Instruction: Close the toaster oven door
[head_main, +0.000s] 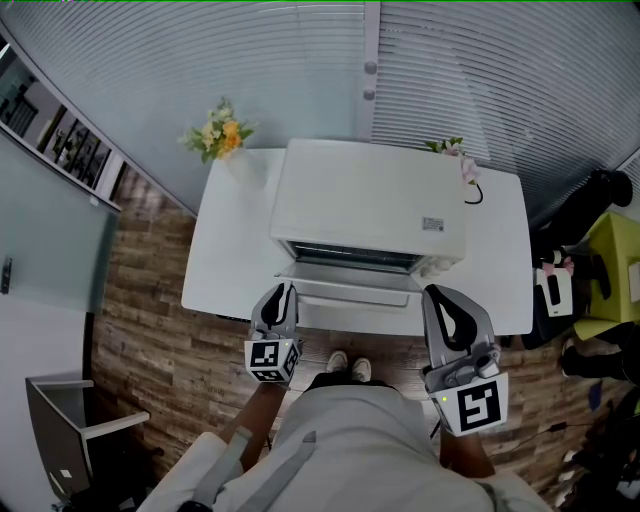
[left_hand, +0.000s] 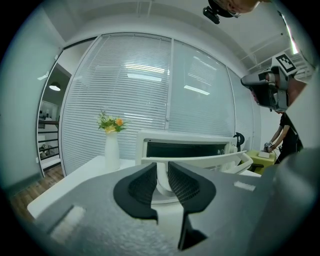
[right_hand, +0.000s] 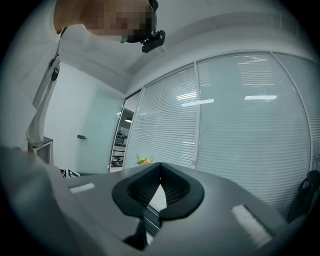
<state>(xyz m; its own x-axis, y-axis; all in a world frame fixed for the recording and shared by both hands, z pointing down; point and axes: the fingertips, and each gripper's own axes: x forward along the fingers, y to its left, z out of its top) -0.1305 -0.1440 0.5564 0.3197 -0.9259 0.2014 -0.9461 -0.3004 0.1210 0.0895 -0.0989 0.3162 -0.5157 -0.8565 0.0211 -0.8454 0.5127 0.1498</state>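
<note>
A white toaster oven (head_main: 370, 200) stands on a white table (head_main: 230, 250), its door (head_main: 350, 292) hanging partly open toward me. My left gripper (head_main: 286, 290) is at the door's left front corner. In the left gripper view its jaws (left_hand: 162, 172) stand a little apart, shut on the white left end of the door handle (left_hand: 200, 160), whose bar runs off to the right in front of the oven's dark opening (left_hand: 185, 149). My right gripper (head_main: 437, 293) hovers at the table's front edge, just right of the door. Its pads (right_hand: 160, 167) meet at the tips with nothing held.
A white vase of yellow flowers (head_main: 218, 135) stands at the table's back left corner (left_hand: 111, 145). Small pink flowers and a black cable (head_main: 465, 170) lie at the back right. Window blinds close off the far side. A person (head_main: 595, 200) and a yellow-green seat (head_main: 620, 270) are at right.
</note>
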